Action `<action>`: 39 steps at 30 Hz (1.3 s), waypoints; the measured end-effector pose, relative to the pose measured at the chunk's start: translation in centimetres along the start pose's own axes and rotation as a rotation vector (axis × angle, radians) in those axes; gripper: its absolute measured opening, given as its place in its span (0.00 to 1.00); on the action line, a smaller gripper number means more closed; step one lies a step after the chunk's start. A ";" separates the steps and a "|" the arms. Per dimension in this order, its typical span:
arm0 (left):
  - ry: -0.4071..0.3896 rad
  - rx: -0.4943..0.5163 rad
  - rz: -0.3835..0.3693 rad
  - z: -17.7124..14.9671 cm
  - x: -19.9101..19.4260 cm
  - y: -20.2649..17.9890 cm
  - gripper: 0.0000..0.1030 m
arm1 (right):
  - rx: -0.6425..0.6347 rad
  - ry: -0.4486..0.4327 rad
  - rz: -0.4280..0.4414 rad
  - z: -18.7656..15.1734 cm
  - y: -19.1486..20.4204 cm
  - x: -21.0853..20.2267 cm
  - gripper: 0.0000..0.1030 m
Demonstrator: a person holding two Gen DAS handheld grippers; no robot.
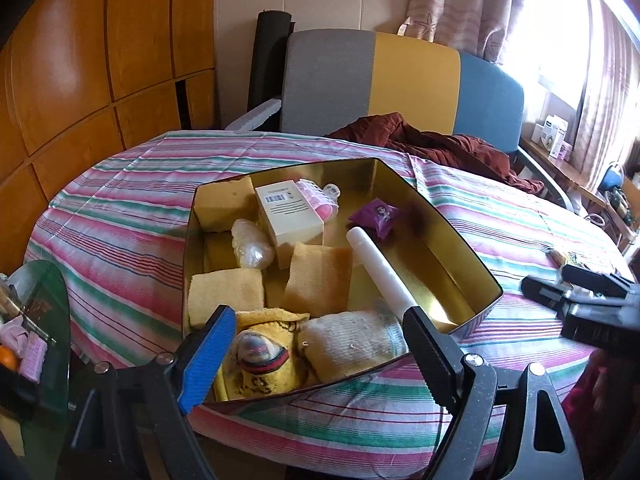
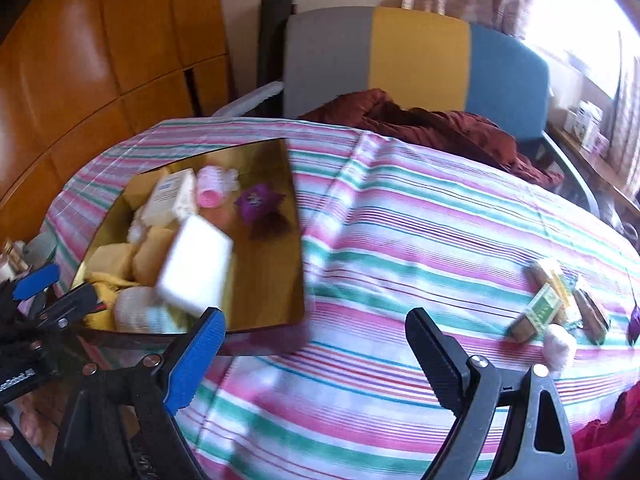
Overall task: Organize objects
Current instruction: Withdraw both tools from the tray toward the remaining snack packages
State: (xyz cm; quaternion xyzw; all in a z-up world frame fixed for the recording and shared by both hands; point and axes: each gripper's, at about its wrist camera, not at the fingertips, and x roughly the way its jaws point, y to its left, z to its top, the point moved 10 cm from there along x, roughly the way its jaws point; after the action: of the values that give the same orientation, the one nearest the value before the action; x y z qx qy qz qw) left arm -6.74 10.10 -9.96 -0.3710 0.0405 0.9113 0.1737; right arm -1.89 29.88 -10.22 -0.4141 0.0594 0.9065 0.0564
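Observation:
A gold tin (image 1: 440, 256) lies open on the striped tablecloth (image 1: 120, 216). It holds yellow sponges (image 1: 320, 276), a white carton (image 1: 288, 212), a pink roller (image 1: 320, 200), a purple pouch (image 1: 380, 216), a long white piece (image 1: 376, 268) and rolled socks (image 1: 344, 340). My left gripper (image 1: 320, 314) hangs open over the tin's near end, touching nothing. In the right wrist view the tin (image 2: 264, 288) is at the left with a blurred white block (image 2: 196, 268) leaning inside. My right gripper (image 2: 316, 320) is open over bare cloth just right of the tin.
Small packets (image 2: 544, 312), a pale ball (image 2: 560, 344) and brown pieces (image 2: 592, 312) lie on the cloth at the right. A grey, yellow and blue chair (image 1: 400, 80) with a dark red cloth (image 1: 440, 144) stands behind the table. A glass side table (image 1: 44, 320) is at the left.

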 end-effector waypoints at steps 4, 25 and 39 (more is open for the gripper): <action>0.002 0.015 -0.023 0.1 0.0 -0.9 0.83 | 0.067 0.006 -0.070 0.8 -5.2 -0.5 0.90; 0.032 0.226 -0.190 1.6 1.4 -12.3 0.84 | 0.747 -0.050 -0.352 -3.6 -33.4 -5.3 0.90; 0.138 0.380 -0.341 0.6 4.9 -24.2 0.83 | 0.768 0.078 -0.211 -5.1 -31.5 -2.2 0.90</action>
State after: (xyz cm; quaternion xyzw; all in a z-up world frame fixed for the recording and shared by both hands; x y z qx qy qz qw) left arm -1.99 34.32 -11.58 -0.3947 0.1594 0.8174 0.3881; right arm 8.11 60.09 -13.77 -0.4007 0.3533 0.7912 0.2978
